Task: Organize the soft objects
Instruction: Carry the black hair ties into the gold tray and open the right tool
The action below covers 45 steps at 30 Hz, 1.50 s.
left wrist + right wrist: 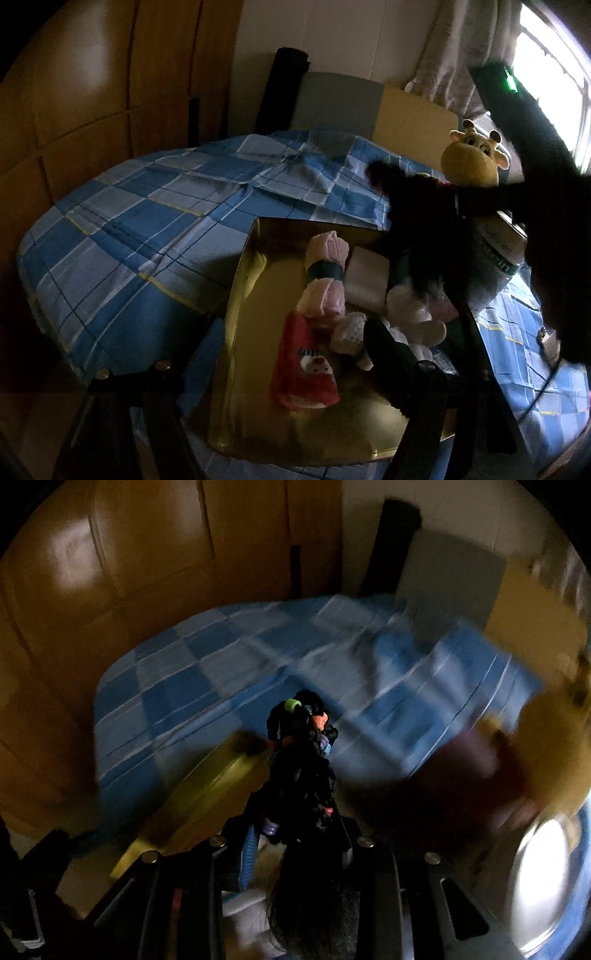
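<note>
risk: black furry toy [301, 775] is long and floppy, so it may drape over the gold box [236, 306] rim or snag the pile inside rather than drop in. left gripper [258, 369] over the box, jaws apart, holding nothing. right gripper [291, 845] clamped on the toy's tail end, above the box's right side by the giraffe plush [474, 155].

Dim room lit by a glaring window [554, 81]; right wrist view motion-blurred, fisheye edges dark.
</note>
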### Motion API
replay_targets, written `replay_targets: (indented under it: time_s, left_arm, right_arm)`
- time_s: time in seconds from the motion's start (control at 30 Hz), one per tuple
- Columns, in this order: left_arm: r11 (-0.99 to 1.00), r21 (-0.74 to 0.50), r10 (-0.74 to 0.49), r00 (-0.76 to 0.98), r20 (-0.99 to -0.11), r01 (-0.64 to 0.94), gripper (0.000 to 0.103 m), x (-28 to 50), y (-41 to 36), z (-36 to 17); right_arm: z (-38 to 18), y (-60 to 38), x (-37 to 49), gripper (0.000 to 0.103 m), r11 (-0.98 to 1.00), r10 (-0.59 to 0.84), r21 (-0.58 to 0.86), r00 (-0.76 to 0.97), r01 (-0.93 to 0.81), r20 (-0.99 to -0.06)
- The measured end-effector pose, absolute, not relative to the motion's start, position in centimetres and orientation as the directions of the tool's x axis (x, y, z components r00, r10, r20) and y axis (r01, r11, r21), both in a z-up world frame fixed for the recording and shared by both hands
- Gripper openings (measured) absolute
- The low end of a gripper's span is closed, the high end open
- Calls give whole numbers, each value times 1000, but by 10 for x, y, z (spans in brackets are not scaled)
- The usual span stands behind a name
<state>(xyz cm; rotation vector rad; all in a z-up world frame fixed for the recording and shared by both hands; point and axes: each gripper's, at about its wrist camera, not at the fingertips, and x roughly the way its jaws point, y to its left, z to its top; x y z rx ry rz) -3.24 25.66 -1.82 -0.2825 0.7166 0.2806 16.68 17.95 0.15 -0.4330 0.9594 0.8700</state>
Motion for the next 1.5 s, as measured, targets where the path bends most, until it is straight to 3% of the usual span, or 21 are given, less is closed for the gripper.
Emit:
replay_targets:
  time_s: [0.37, 0.8, 1.03, 1.3, 1.5]
  left_arm:
    - [926, -149, 159, 715, -681, -348, 82, -39, 252, -21]
    - [908, -151, 184, 697, -693, -390, 83, -43, 258, -29]
    - [896, -153, 202, 689, -696, -417, 83, -47, 266, -32]
    - [892, -149, 215, 691, -690, -426, 83, -47, 269, -28]
    - [900, -136, 218, 698, -682, -414, 83, -49, 264, -22]
  right_arm:
    - [-65, 138, 99, 30, 631, 473, 232, 131, -740, -871]
    - [-108, 152, 67, 33, 586, 457, 238, 74, -775, -886]
    - [-102, 142, 67, 52, 592, 500, 299, 50, -748, -864]
    - [-77, 120, 61, 53, 561, 593, 391, 25, -729, -805]
    - [-94, 123, 57, 53, 580, 548, 367, 15, -727, -836]
